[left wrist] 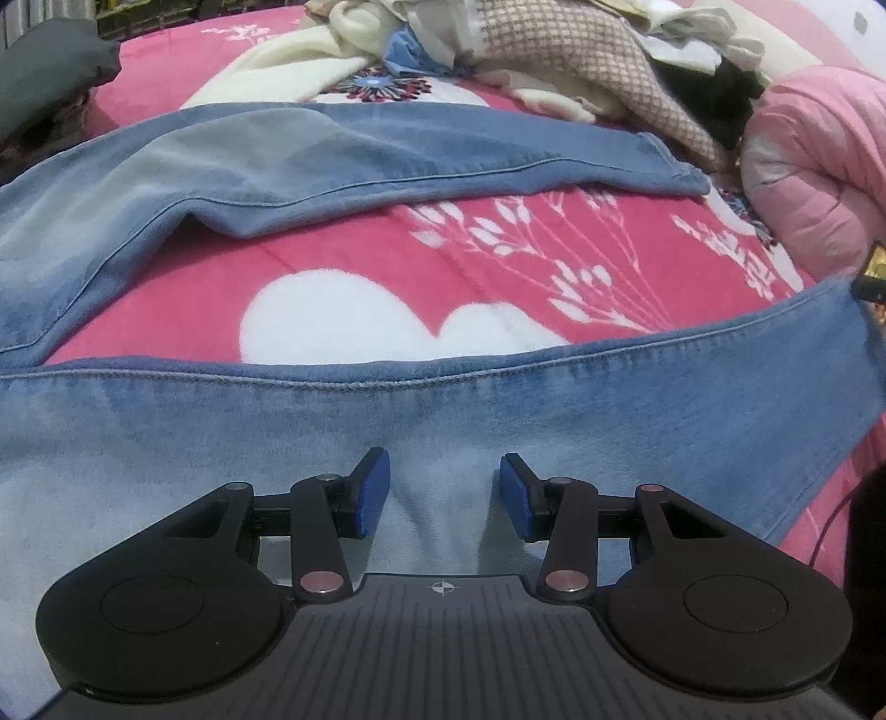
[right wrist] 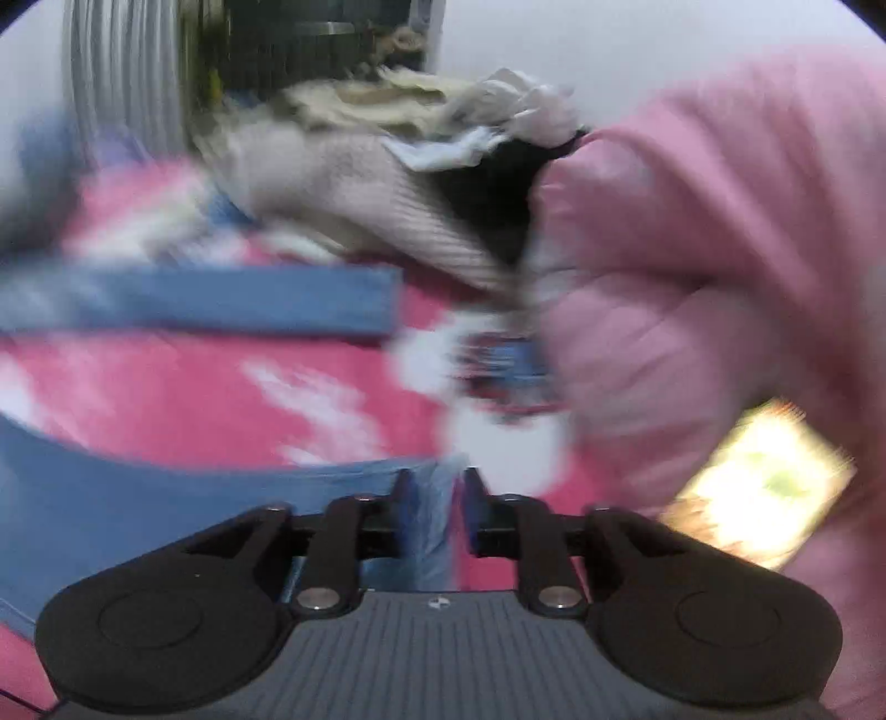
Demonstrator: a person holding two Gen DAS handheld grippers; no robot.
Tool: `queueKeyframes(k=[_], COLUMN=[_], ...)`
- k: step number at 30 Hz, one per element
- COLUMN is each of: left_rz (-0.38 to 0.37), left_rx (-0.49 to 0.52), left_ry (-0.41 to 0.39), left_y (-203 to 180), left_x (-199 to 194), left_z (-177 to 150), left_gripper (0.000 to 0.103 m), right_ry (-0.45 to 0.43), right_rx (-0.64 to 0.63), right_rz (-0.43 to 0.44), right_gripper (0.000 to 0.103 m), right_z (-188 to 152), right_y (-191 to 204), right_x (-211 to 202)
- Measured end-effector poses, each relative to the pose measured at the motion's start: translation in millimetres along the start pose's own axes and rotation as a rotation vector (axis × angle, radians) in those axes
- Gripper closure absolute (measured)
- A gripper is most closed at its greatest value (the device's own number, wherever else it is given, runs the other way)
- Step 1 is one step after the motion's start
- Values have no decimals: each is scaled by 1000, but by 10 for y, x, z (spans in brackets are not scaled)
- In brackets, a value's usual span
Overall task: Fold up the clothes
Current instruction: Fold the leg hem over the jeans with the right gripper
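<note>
Light blue jeans lie spread on the pink bed cover (left wrist: 343,260), with one leg (left wrist: 343,166) across the back and the other leg (left wrist: 498,410) across the front. My left gripper (left wrist: 444,493) hovers low over the front leg, open, and a soft ridge of denim runs between its blue pads (left wrist: 372,490) without touching them. The right wrist view is motion-blurred. There my right gripper (right wrist: 437,498) has the end of a jeans leg (right wrist: 434,515) between its fingers; the cloth lies against the left pad and a thin gap shows at the right pad.
A heap of unfolded clothes (left wrist: 554,50) lies at the back of the bed, and a pink padded jacket (left wrist: 814,166) is bunched at the right. A bright yellowish packet (right wrist: 764,487) rests beside the jacket. A grey cushion (left wrist: 50,66) sits at the far left.
</note>
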State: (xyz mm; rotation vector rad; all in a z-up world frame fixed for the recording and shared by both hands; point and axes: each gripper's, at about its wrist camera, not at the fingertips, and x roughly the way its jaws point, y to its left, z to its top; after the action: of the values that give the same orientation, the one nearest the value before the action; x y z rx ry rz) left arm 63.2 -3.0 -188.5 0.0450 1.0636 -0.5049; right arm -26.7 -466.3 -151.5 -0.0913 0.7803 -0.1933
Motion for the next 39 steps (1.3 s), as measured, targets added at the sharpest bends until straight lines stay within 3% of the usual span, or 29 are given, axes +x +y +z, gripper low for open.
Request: queueKeyframes(k=[1, 2, 5, 8, 11, 12, 15, 16, 17, 20, 23, 25, 30, 33, 35, 36, 38, 39], left_rz=[1, 3, 6, 10, 17, 19, 26, 29, 31, 35, 38, 39, 38, 34, 30, 28, 21, 18], left_rx=[2, 4, 6, 6, 6, 6, 10, 13, 16, 20, 23, 29, 38, 34, 37, 39, 42, 40], left_ry=[1, 1, 2, 0, -1, -1, -3, -4, -3, -1, -1, 0, -1, -2, -5, -7, -11, -13], left_y=[-4, -9, -17, -25, -45, -50, -62, -67, -70, -78, -81, -85, -92, -86, -86, -85, -77, -73], left_x=[5, 9, 12, 14, 17, 18, 22, 22, 19, 15, 15, 18, 22, 26, 28, 27, 24, 25], left_z=[5, 9, 12, 11, 13, 14, 13, 13, 17, 25, 29, 27, 25, 22, 13, 9, -2, -7], left_gripper=[58, 58, 57, 57, 56, 55, 54, 54, 54, 54, 54, 54, 53, 52, 52, 52, 51, 51], right_ry=[4, 15, 84, 250, 385, 419, 447, 442, 430, 418, 435, 393, 241, 234, 268, 296, 338, 335], right_rx=[6, 112, 514, 695, 795, 804, 765, 739, 702, 634, 673, 676, 550, 446, 453, 484, 570, 594], right_rz=[-64, -73, 80, 235, 356, 384, 420, 424, 414, 362, 298, 260, 295, 370, 418, 403, 316, 271], right_gripper=[61, 61, 61, 60, 58, 55, 58, 76, 83, 83, 80, 77, 75, 75, 77, 80, 103, 103], right_z=[-13, -27, -192, -459, -726, -786, -860, -859, -844, -805, -801, -715, -318, -126, -87, -107, -162, -168], right_y=[-44, -225, -869, -1074, -1099, -1070, -941, -893, -844, -791, -882, -913, -737, -432, -318, -323, -407, -434], right_x=[12, 32, 84, 226, 346, 396, 472, 453, 399, 309, 325, 276, 234, 410, 620, 734, 900, 924])
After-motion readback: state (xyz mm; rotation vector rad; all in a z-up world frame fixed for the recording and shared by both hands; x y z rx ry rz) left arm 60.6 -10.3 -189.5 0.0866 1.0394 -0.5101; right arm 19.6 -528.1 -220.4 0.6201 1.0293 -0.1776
